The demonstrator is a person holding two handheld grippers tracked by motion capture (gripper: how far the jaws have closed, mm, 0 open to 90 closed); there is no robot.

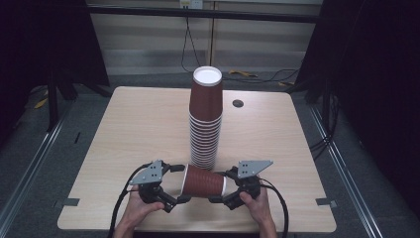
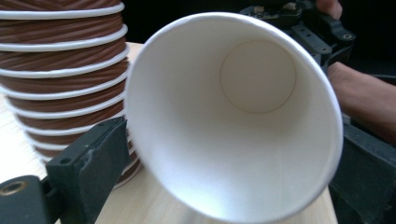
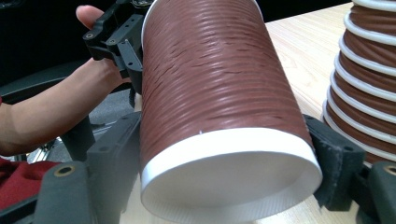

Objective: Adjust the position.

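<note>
A brown paper cup [image 1: 204, 182] lay on its side at the near edge of the table [image 1: 129, 129], held up between the two grippers, just in front of a tall stack [image 1: 205, 119] of the same cups. Its open mouth faced the left gripper [image 1: 177, 184] and its white bottom faced the right gripper [image 1: 223, 188].

The right gripper was held low in the person's right hand [image 1: 255, 203], pointing sideways at the cup. Its jaws pressed on both sides of the cup's bottom end, so it was holding the cup.

The left gripper was held low in the left hand [image 1: 141, 206], pointing across at the cup's mouth. Its jaws stood apart on either side of the rim. In the left gripper view they did not seem to squeeze it.

Both forearms came in from the near edge of the table, and both hands were close together.
</note>
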